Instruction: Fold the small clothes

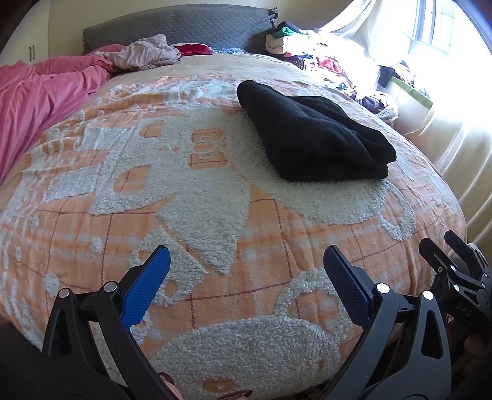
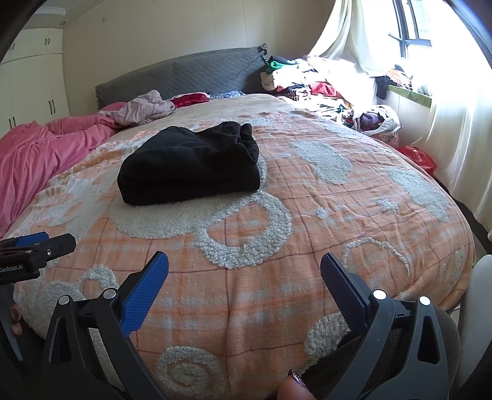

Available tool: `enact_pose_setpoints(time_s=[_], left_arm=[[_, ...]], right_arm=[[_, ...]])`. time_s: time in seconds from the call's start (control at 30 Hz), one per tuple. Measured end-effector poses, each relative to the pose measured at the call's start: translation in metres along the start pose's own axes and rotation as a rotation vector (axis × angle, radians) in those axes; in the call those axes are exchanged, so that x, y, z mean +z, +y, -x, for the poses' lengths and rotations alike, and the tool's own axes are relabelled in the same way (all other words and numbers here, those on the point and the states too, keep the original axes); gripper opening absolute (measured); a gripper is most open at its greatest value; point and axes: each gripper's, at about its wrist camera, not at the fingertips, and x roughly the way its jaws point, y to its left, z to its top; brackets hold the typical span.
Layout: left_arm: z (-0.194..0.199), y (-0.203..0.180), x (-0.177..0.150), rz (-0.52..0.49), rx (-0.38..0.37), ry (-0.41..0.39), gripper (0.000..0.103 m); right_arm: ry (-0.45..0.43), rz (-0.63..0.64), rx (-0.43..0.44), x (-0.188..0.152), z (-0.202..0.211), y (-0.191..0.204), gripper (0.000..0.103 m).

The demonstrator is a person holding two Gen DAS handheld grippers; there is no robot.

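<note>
A black garment point(image 1: 310, 135) lies folded into a thick bundle on the orange and white blanket point(image 1: 215, 215); it also shows in the right wrist view point(image 2: 190, 163). My left gripper point(image 1: 246, 261) is open and empty, held over the near part of the bed, well short of the garment. My right gripper point(image 2: 244, 267) is open and empty, also near the bed's front edge. The right gripper shows at the right edge of the left wrist view point(image 1: 455, 264), and the left gripper at the left edge of the right wrist view point(image 2: 33, 249).
A pink duvet point(image 1: 40, 95) lies crumpled on the left. A pale garment point(image 1: 144, 52) and a red one point(image 1: 195, 49) lie by the grey headboard point(image 1: 184, 27). A pile of mixed clothes point(image 2: 323, 86) fills the far right corner under the curtained window point(image 2: 415, 27). A red bag point(image 2: 418, 157) lies beside the bed.
</note>
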Motion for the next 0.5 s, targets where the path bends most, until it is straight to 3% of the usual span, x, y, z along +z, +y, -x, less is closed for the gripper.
enact_pose_setpoints(time_s=[0.5], left_arm=[[-0.0003,0.0044,0.0004,0.005,0.006,0.007,0.093]], right_arm=[[0.000,-0.007,-0.005,0.0002,0.0011,-0.0014,0.098]])
